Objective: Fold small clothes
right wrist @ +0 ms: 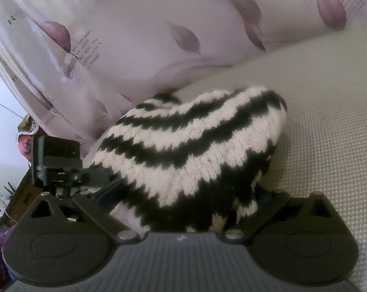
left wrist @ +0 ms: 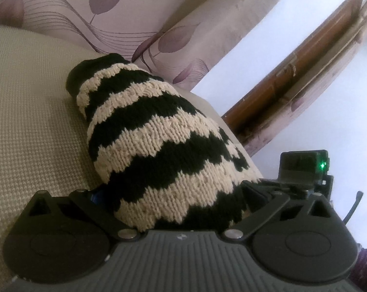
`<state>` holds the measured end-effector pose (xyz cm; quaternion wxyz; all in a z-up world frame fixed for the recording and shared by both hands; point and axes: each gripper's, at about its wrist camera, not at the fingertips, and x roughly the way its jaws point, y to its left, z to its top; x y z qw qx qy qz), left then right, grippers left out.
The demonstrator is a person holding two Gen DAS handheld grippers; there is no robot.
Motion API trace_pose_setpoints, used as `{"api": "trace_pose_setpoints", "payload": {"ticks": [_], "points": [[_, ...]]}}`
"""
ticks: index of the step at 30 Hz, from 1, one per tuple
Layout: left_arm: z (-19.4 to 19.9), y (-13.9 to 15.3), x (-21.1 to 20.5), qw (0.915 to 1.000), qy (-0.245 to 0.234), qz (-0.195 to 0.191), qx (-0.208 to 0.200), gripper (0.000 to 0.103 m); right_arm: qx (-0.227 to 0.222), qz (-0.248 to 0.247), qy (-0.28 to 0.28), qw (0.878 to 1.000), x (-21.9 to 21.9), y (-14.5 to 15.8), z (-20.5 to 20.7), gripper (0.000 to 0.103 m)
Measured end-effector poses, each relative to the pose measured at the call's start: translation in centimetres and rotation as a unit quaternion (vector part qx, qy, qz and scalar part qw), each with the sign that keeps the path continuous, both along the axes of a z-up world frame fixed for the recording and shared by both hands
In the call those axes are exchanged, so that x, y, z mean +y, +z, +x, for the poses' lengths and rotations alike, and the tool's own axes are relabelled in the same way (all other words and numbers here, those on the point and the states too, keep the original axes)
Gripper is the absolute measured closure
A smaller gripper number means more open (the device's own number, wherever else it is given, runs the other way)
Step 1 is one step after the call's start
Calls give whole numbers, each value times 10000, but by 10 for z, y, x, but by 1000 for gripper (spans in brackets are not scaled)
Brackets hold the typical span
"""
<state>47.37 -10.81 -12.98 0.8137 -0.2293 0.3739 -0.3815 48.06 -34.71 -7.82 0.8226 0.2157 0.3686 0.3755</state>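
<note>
1. On the woven beige cushion (left wrist: pixel 32 112), the striped knit garment (left wrist: pixel 159 146) lies bunched.
2. Left gripper (left wrist: pixel 181 206) and right gripper (right wrist: pixel 183 209): fingers buried in knit; grip state cannot be told.
3. Step, judged: mid-fold; next, lay the raised edge flat.

The knitted hat (left wrist: pixel 156 136) has wavy stripes, black and cream, one after the other. Its far tip looks all black. It lies on a beige cushion (left wrist: pixel 30 112) with a tiny woven check. The curtain (left wrist: pixel 125 17) is pale pink with purple leaves and thin curved lines. The gripper bodies are black and grey with ridges.
</note>
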Motion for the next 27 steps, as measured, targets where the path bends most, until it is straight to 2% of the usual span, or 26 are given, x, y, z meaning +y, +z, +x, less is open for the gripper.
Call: {"api": "trace_pose_setpoints", "payload": {"ticks": [1, 2, 3, 4, 7, 9, 15, 27], "points": [[-1, 1, -1, 10000, 41, 61, -38, 7, -23, -13, -13, 10000, 0, 0, -1, 10], [-4, 2, -3, 9998, 88, 149, -89, 15, -27, -28, -13, 10000, 0, -1, -1, 15], [-6, 3, -4, 9996, 106, 221, -132, 22, -5, -44, -14, 10000, 0, -1, -1, 27], [-7, 3, -4, 9996, 115, 240, -128, 25, 37, -40, -17, 10000, 1, -2, -1, 34], [-14, 7, -9, 9984, 296, 414, -235, 30, 101, -20, -128, 9999, 4, -1, -4, 40], [-21, 12, -12, 9969, 403, 580, -344, 32, -30, -147, -234, 9996, 7, 4, -10, 44], [-37, 27, -20, 9929, 687, 880, -414, 33, -341, -289, -444, 9980, 14, 13, -25, 47], [-77, 57, -19, 9856, 930, 1336, -467, 35, -253, 1, -591, 9979, 33, 27, -54, 49]]}}
